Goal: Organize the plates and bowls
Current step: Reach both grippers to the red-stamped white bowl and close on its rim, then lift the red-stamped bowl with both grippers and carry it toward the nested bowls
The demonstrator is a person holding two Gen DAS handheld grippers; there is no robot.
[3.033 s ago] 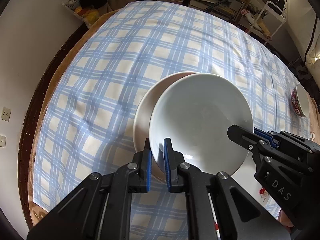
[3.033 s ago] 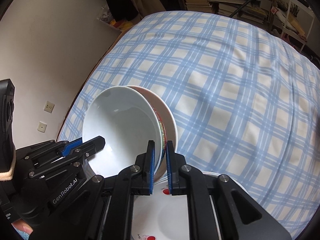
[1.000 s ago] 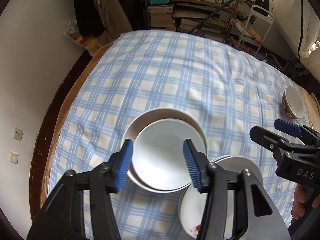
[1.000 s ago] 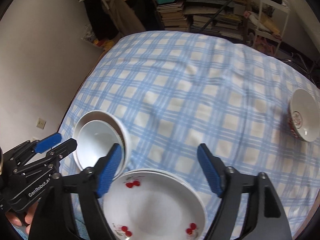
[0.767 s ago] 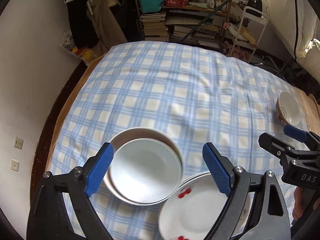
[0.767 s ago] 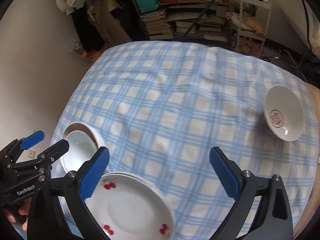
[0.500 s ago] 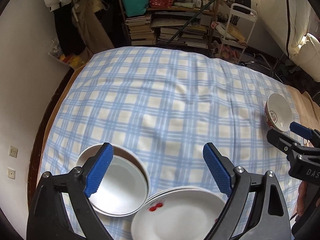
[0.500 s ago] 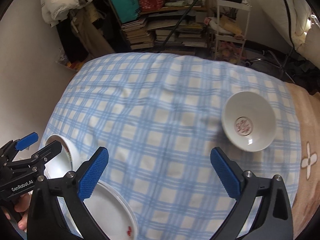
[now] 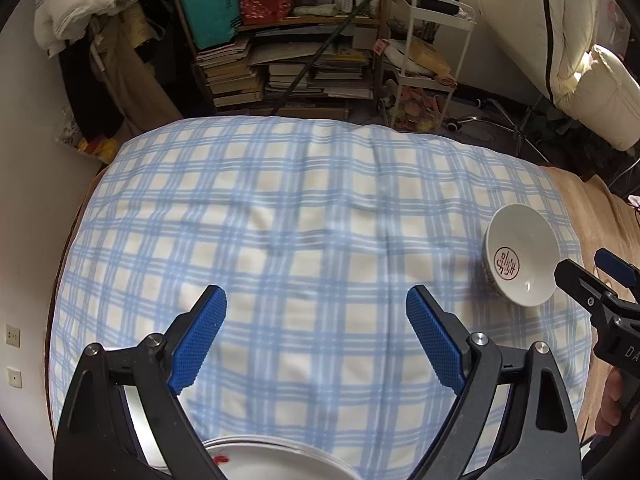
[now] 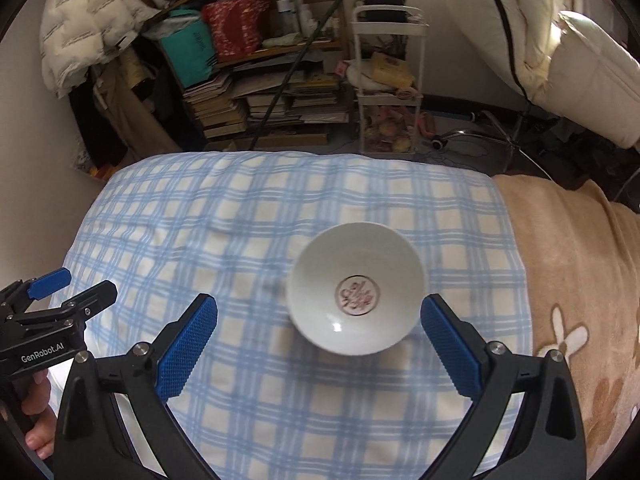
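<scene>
A white bowl with a red emblem inside (image 10: 356, 292) sits on the blue checked cloth, just ahead of my open, empty right gripper (image 10: 318, 344), nearer its right finger. It also shows in the left wrist view (image 9: 520, 260) at the right. My left gripper (image 9: 316, 338) is open and empty over bare cloth. A white plate with red marks (image 9: 272, 456) lies at the bottom edge under it. A sliver of a bowl rim (image 9: 144, 432) shows behind the left finger.
The checked cloth (image 9: 300, 220) covers most of the table, with a tan flowered blanket (image 10: 568, 280) at the right. Beyond the far edge stand stacked books (image 9: 280, 76), a white trolley (image 10: 384, 80) and a white armchair (image 10: 592, 60).
Both grippers let go of the white bowl, opened wide and pulled up and to the right. The stacked bowls and plate slid to the bottom edge. The emblem bowl came in front of the right gripper.
</scene>
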